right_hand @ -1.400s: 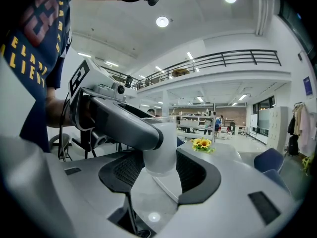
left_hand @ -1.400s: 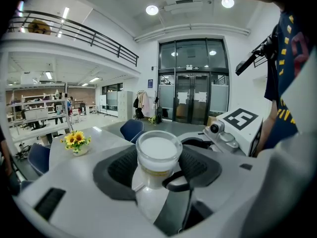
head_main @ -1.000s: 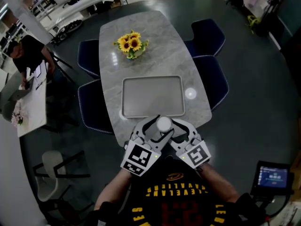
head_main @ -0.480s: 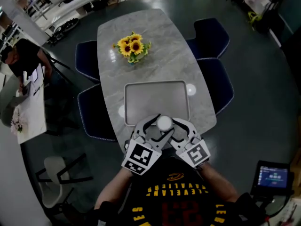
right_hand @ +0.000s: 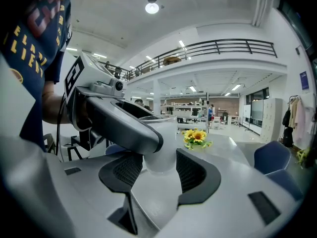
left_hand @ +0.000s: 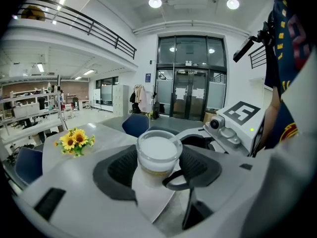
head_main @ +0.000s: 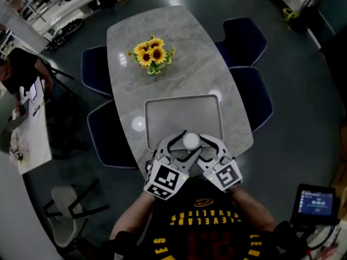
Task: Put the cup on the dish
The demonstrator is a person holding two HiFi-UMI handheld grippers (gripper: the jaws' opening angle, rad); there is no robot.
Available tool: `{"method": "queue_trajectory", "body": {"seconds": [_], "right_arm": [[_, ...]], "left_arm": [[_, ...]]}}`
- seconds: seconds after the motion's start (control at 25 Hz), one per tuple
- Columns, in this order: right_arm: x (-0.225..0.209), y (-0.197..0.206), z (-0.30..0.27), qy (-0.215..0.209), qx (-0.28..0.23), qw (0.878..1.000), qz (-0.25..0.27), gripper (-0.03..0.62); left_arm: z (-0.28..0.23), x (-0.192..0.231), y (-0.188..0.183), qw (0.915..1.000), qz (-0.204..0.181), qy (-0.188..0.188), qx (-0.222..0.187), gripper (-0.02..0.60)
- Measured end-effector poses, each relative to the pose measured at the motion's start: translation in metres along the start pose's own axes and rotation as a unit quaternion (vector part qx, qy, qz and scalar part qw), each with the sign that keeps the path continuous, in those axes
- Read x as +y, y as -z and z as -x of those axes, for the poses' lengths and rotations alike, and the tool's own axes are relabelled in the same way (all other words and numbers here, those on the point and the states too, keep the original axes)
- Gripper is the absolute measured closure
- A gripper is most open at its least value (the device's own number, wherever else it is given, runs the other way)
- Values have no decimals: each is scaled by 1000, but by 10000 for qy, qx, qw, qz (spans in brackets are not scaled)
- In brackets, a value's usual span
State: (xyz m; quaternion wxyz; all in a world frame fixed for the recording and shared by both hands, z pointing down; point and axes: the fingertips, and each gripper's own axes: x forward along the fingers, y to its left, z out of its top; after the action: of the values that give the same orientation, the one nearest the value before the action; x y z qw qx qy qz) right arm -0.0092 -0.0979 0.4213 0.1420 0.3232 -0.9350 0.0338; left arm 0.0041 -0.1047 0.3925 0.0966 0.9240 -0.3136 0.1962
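Observation:
A white cup (head_main: 190, 141) hangs over the near edge of the grey rectangular dish (head_main: 181, 115) on the marble table (head_main: 162, 26). Both grippers close in on it from my side. My left gripper (head_main: 181, 147) is shut on the cup (left_hand: 158, 150), with its dark pads against the cup's sides. My right gripper (head_main: 201, 145) comes from the other side and is also shut on the cup (right_hand: 157, 161). One finger of the right gripper (left_hand: 233, 128) crosses in front of the cup in the left gripper view. The left gripper's body (right_hand: 124, 128) hides the cup's upper part in the right gripper view.
A bunch of sunflowers (head_main: 152, 53) stands beyond the dish at mid-table. Dark blue chairs (head_main: 246, 37) (head_main: 95, 72) flank the table on both sides. A person sits at a desk (head_main: 19, 69) at far left. A small screen (head_main: 317, 202) is at lower right.
Both grippers, still holding the cup, have moved slightly forward, so the cup is now over the dish's near edge rather than just short of it.

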Motion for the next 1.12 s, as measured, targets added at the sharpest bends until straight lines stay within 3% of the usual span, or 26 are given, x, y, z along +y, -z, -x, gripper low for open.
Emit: {"method": "queue_trajectory", "body": {"seconds": [0.36, 1.12], "right_arm": [[-3, 16, -29, 129, 248, 9996, 14, 378], [-52, 83, -71, -313, 489, 9983, 60, 378]], "left_arm": [[-9, 21, 27, 9998, -131, 91, 114, 316], [-81, 58, 72, 9984, -11, -306, 480, 316]]}}
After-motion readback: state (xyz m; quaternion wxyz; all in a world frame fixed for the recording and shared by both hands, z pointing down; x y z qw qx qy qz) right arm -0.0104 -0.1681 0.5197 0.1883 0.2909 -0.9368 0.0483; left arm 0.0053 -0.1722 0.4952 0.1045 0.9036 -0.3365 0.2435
